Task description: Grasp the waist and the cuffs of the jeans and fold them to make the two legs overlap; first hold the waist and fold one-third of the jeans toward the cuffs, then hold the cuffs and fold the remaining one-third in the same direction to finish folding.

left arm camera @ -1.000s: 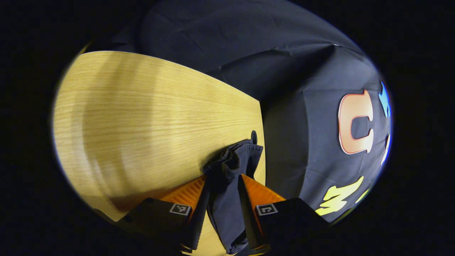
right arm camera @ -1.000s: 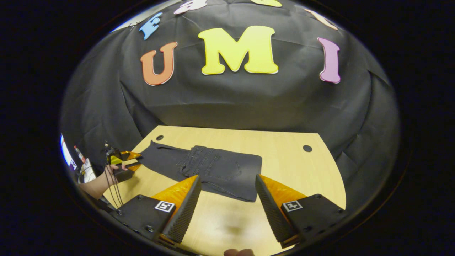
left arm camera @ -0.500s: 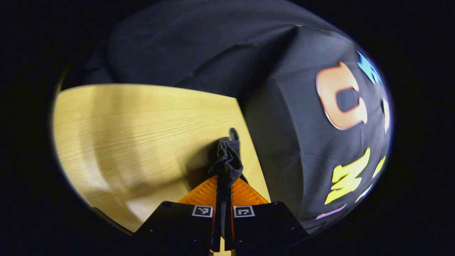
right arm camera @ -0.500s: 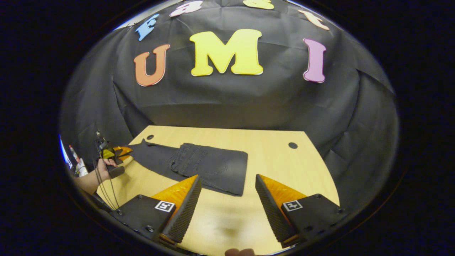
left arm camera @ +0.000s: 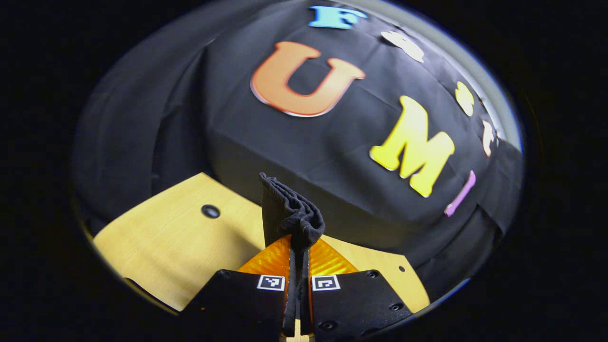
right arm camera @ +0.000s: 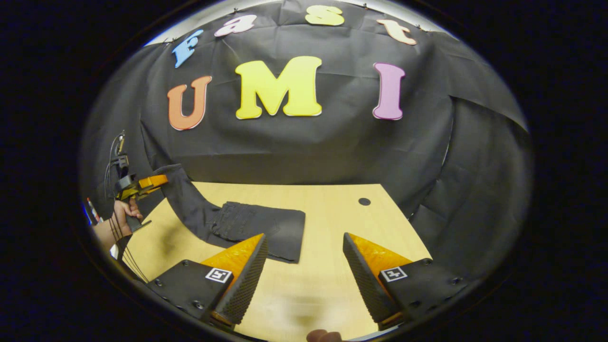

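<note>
Dark jeans (right arm camera: 259,227) lie on the wooden table (right arm camera: 342,223), the waist part folded over onto the legs. Their cuff end rises off the table at the left, pinched in my left gripper (right arm camera: 162,179), which a hand (right arm camera: 118,212) holds up. In the left gripper view, the left gripper (left arm camera: 298,248) is shut on the bunched cuffs (left arm camera: 290,211), which stand up above its fingers. My right gripper (right arm camera: 304,237) hangs open above the near side of the table, just right of the folded waist edge, with nothing between its fingers.
A round cable hole (right arm camera: 364,201) sits in the table toward the far right, and another hole (left arm camera: 210,211) lies left of the cuffs. Black cloth walls close in behind the table. Cables (right arm camera: 114,152) hang from the left gripper.
The left gripper closed on the cuffs, then lifted them off the table and swung to face the back wall. The right gripper stayed open, shifting slightly right of the jeans.
</note>
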Motion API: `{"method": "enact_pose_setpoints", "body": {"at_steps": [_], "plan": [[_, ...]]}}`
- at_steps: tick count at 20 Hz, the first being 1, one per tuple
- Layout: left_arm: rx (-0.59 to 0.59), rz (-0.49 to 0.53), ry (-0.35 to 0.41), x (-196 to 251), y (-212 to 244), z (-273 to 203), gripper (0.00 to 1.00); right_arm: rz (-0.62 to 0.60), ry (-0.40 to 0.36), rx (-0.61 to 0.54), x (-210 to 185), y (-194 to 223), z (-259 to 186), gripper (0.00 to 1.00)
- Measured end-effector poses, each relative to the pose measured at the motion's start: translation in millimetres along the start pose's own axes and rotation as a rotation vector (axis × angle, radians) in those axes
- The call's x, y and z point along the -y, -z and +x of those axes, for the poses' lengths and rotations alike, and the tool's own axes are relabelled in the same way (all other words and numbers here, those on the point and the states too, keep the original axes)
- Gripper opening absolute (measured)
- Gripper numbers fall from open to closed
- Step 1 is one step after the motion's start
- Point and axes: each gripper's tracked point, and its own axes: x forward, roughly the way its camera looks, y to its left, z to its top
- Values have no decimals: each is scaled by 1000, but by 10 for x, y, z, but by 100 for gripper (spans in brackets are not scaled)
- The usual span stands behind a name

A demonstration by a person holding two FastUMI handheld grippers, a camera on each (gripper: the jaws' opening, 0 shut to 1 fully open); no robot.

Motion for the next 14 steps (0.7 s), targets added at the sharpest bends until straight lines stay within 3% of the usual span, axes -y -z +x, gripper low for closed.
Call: {"method": "enact_pose_setpoints", "body": {"at_steps": [1, 6, 9, 12, 14], "plan": [[8, 65, 19, 210, 23, -7, 7, 2, 12, 7, 90, 9, -56, 94], [16, 390, 146, 1192, 419, 46, 7, 37, 101, 24, 592, 105, -371, 97], [-13, 564, 201, 1428, 912, 218, 7, 41, 147, -2, 839, 304, -474, 94], [-68, 650, 236, 1614, 1336, 403, 7, 64, 166, -29, 978, 421, -519, 98], [-97, 673, 235, 1587, 1499, 503, 7, 69, 176, -46, 1058, 496, -508, 94]]}}
